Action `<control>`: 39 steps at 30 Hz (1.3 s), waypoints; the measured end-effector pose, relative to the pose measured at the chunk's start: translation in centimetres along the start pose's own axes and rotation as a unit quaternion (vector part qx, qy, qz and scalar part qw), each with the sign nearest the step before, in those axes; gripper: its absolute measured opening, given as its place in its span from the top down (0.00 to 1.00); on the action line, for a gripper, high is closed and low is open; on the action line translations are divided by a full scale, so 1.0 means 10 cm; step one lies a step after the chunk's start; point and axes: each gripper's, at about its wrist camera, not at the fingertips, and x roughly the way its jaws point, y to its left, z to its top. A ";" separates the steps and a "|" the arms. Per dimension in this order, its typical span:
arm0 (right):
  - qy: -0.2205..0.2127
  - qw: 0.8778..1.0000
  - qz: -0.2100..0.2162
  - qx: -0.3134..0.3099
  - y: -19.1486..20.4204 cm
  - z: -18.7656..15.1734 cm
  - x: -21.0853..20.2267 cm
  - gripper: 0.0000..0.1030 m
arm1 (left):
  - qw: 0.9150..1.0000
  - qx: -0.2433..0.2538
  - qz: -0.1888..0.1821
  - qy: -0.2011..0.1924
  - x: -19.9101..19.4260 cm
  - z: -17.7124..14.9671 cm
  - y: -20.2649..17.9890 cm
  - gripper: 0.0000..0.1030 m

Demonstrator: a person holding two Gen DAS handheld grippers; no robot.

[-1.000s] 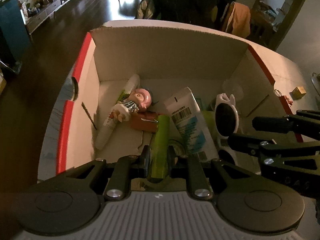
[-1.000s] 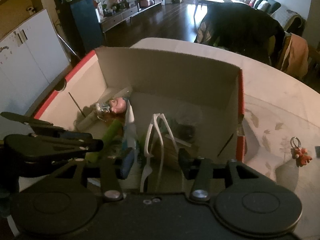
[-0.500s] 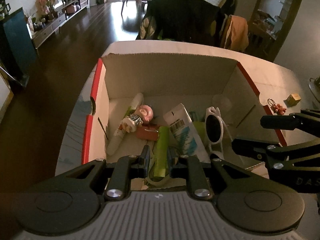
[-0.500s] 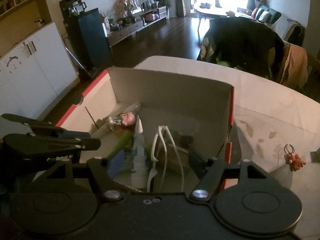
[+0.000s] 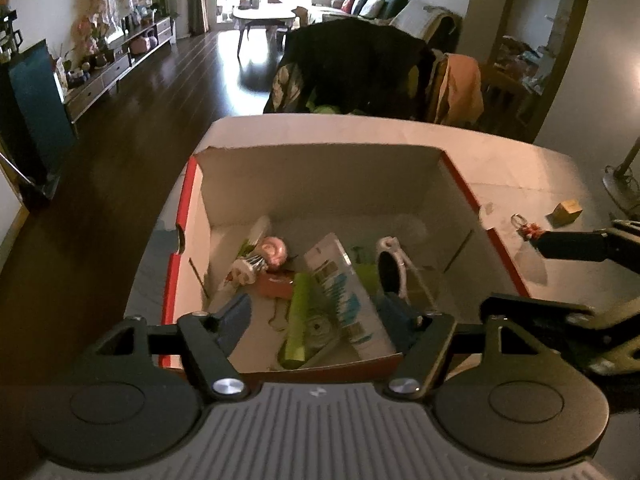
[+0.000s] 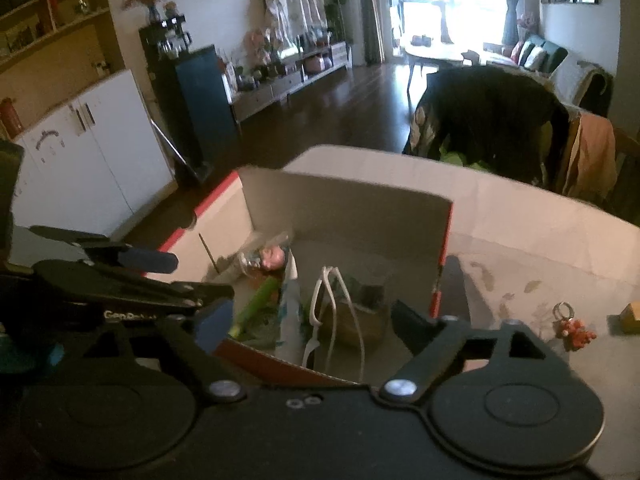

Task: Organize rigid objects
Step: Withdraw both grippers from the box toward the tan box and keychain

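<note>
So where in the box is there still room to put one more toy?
Bare floor shows along the back wall of the box, behind the doll and white sunglasses. The middle and front are crowded: green tube, white tube. The table beside the keychain is free too.

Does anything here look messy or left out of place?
Yes. A keyring and a small wooden block lie on the table, outside the box. Inside, the doll, tubes and sunglasses are piled crisscross, not sorted. Both grippers are open and hold nothing.
</note>
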 end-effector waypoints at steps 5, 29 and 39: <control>-0.029 1.000 0.003 -0.002 -0.10 -0.01 -0.28 0.02 | 1.000 0.005 -0.003 -0.011 -0.10 0.03 -0.16 0.19; -0.068 0.993 -0.077 0.054 -1.69 -0.66 -1.12 0.01 | 0.994 0.047 -0.075 -0.057 0.05 0.18 -1.77 0.00; -0.083 0.985 -0.142 0.056 -2.47 -0.82 -1.22 0.01 | 0.992 0.065 -0.091 -0.056 0.37 0.31 -2.64 0.00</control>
